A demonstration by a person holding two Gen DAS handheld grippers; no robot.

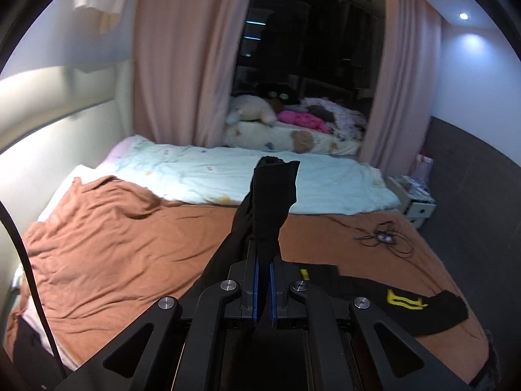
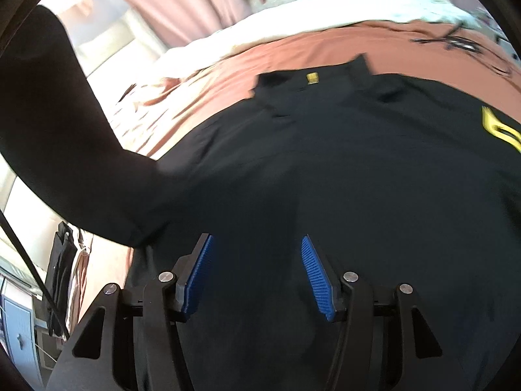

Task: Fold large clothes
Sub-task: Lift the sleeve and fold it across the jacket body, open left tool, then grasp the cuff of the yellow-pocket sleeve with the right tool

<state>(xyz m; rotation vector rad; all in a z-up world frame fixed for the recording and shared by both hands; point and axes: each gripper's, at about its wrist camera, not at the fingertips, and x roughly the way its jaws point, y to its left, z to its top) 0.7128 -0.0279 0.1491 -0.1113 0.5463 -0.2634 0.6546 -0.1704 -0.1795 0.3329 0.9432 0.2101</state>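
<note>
A large black shirt [image 2: 342,169] with a collar, a yellow neck label and yellow sleeve print lies spread on the brown bedsheet [image 2: 293,52]. My left gripper [image 1: 264,228] is shut on the black sleeve [image 1: 273,192] and holds it lifted above the bed; the cuff stands up past the fingertips. The lifted sleeve also shows in the right wrist view [image 2: 55,137] at the left. My right gripper [image 2: 257,244] is open, its blue pads [image 2: 316,277] just above the shirt's body near the lower part. The other sleeve with yellow print [image 1: 407,301] lies flat at the right.
The brown sheet [image 1: 114,254] covers the near bed, with a pale blue quilt [image 1: 244,176] behind it. A tangle of black cable [image 1: 384,238] lies at the far right of the sheet. Pink curtains [image 1: 182,58], a window seat with toys [image 1: 293,127] and a small drawer unit [image 1: 416,202] stand behind.
</note>
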